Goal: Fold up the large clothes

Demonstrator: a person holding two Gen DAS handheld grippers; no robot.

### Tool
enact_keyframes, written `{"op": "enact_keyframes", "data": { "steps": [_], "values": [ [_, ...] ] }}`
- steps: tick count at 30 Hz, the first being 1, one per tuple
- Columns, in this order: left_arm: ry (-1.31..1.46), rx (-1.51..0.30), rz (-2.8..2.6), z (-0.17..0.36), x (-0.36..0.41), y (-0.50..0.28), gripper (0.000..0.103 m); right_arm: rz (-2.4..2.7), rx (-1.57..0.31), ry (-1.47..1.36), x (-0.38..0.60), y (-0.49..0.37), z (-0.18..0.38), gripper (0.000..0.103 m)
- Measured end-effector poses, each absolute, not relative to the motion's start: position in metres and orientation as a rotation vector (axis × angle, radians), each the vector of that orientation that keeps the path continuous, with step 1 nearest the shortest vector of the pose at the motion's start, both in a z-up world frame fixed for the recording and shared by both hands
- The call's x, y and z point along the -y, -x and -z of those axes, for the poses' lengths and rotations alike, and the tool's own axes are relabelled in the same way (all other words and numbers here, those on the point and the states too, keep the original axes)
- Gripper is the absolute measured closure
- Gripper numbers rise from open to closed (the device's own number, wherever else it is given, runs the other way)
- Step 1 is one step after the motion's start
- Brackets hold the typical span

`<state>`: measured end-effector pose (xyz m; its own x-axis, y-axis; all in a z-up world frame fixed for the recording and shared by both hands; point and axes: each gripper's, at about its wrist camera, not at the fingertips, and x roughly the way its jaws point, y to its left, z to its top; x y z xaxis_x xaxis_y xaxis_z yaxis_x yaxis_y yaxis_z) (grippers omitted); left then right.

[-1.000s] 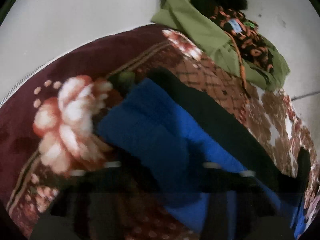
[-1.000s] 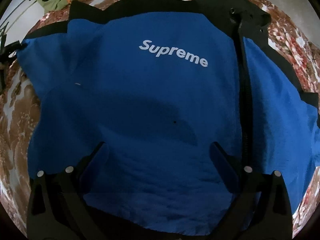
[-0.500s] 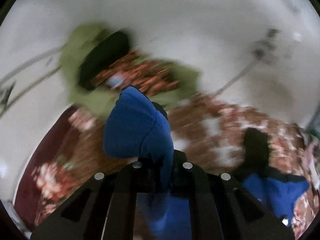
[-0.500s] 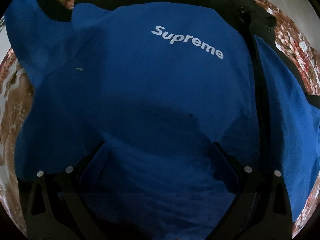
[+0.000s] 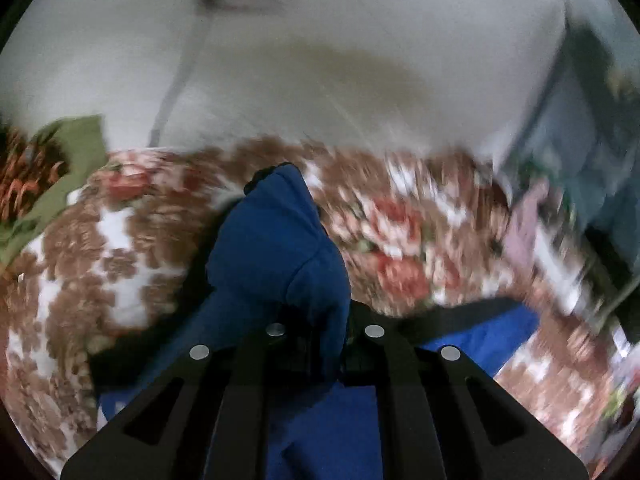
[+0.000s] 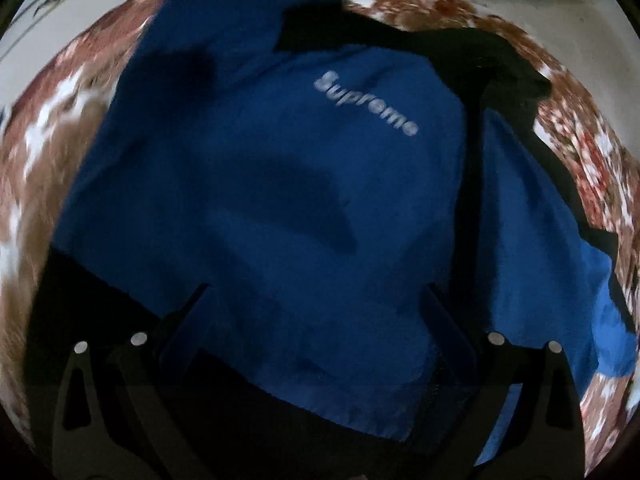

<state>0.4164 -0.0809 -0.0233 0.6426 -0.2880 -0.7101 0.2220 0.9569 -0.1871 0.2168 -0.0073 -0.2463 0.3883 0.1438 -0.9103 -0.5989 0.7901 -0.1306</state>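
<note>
My left gripper (image 5: 324, 330) clamps a bunched fold of the blue fleece jacket (image 5: 276, 252). My right gripper (image 6: 316, 320) hovers wide over the jacket's white lettering (image 6: 366, 106) at twelve o'clock.

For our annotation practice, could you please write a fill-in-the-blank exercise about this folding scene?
1. The left gripper is shut on a bunch of ____ fabric.
2. The white word on the jacket reads ____.
3. The right gripper has its jaws ____ over the jacket.
4. The blanket under it has a ____ pattern.

Missing: blue; Supreme; open; floral
</note>
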Motion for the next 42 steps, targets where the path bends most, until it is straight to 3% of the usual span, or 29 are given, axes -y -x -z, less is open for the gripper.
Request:
{"op": "enact_keyframes", "data": {
  "steps": [4,10,14,19,20,22,25,34,39,42],
  "values": [
    [-0.162,-0.909,0.286,0.089,0.188,-0.414,0.096,-0.535,-1.056,0.525,0.003,-0.201,0.265,0.005],
    [-0.312,-1.056,0.299,0.201,0.275,-0.405,0.096,-0.568,-1.016,0.539,0.011,-0.194,0.270,0.005],
    [-0.403,-1.070,0.290,0.236,0.305,-0.385,0.094,-0.576,-1.022,0.546,0.010,-0.198,0.268,0.005],
    [-0.525,-1.076,0.251,0.260,0.325,-0.371,0.081,-0.614,-0.992,0.580,0.006,-0.192,0.259,0.005],
    [-0.536,-1.077,0.241,0.260,0.326,-0.370,0.076,-0.619,-0.988,0.582,0.005,-0.192,0.258,0.005],
    [-0.555,-1.084,0.199,0.255,0.327,-0.369,0.038,-0.627,-0.971,0.597,0.004,-0.188,0.252,0.005],
    [-0.484,-1.134,0.206,0.242,0.325,-0.364,0.016,-0.639,-0.942,0.618,0.003,-0.180,0.240,0.005],
    [-0.530,-1.067,0.298,0.129,0.299,-0.362,0.009,-0.656,-0.894,0.661,0.000,-0.173,0.191,0.005],
    [-0.499,-0.985,0.349,0.042,0.221,-0.392,0.005,-0.717,-0.874,0.730,0.026,-0.178,0.195,0.005],
    [-0.486,-0.961,0.348,0.028,0.168,-0.402,0.005,-0.689,-0.897,0.676,0.052,-0.199,0.193,0.005]
  ]
}}
